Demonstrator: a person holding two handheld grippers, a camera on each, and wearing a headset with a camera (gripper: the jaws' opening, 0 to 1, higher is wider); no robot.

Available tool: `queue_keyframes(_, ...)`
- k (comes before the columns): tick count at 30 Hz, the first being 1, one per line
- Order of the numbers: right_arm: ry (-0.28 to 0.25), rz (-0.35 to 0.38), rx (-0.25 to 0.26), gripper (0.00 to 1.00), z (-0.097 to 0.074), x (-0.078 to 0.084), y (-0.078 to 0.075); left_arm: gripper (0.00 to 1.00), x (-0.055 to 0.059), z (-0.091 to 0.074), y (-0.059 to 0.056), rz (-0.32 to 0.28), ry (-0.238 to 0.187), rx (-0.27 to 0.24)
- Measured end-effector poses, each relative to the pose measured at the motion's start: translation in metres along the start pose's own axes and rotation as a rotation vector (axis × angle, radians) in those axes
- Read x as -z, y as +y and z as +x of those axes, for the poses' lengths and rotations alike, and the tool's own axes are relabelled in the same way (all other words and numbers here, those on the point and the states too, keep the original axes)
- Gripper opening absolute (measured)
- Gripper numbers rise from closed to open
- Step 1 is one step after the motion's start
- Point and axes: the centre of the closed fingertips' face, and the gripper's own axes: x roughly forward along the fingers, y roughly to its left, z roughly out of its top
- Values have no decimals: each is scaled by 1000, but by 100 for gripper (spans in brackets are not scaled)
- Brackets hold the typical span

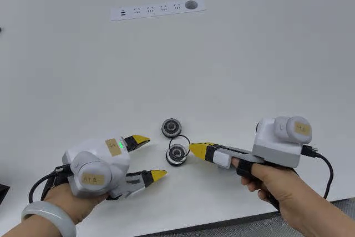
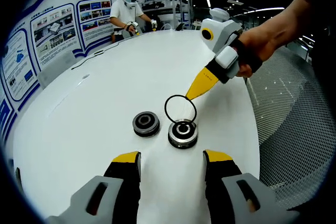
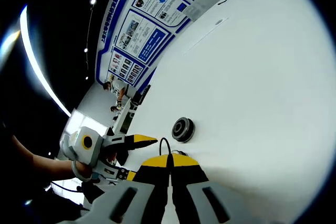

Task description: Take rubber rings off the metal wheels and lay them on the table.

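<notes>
Two metal wheels lie on the white table (image 1: 249, 70): the far wheel (image 1: 171, 127) and the near wheel (image 1: 177, 155). My right gripper (image 1: 195, 150) is shut on a thin black rubber ring (image 1: 181, 136), which stands as a loop just above the near wheel (image 2: 182, 134). The ring (image 2: 166, 109) hangs from the right gripper's yellow tip (image 2: 195, 93). My left gripper (image 1: 146, 157) is open, a little left of the near wheel, with nothing between its jaws. In the right gripper view the ring (image 3: 164, 148) rises from the shut gripper (image 3: 169, 162), beside the far wheel (image 3: 183, 128).
A white power strip (image 1: 158, 9) lies at the far side of the table. The table's front edge (image 1: 222, 225) runs close below the hands. A person (image 2: 126, 11) stands at the far end of the table.
</notes>
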Motion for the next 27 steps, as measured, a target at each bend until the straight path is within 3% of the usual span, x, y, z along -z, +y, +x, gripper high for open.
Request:
queue_keyframes(5,-33,15,69,2,-11,-11,-20,57,4,-3,5,-17,2,-22)
queue_keyframes(11,-53,22,149,2,-20,-24,-43,58,9,-6,7,-30,10,-32)
queue_keyframes(20,-16,17,224,2,-21,-22,-51,55,12,-7,7,-36,16,-32)
queue_keyframes(27,6,13,248,2,-21,-16,-54,55,13,-7,7,-38,19,-33)
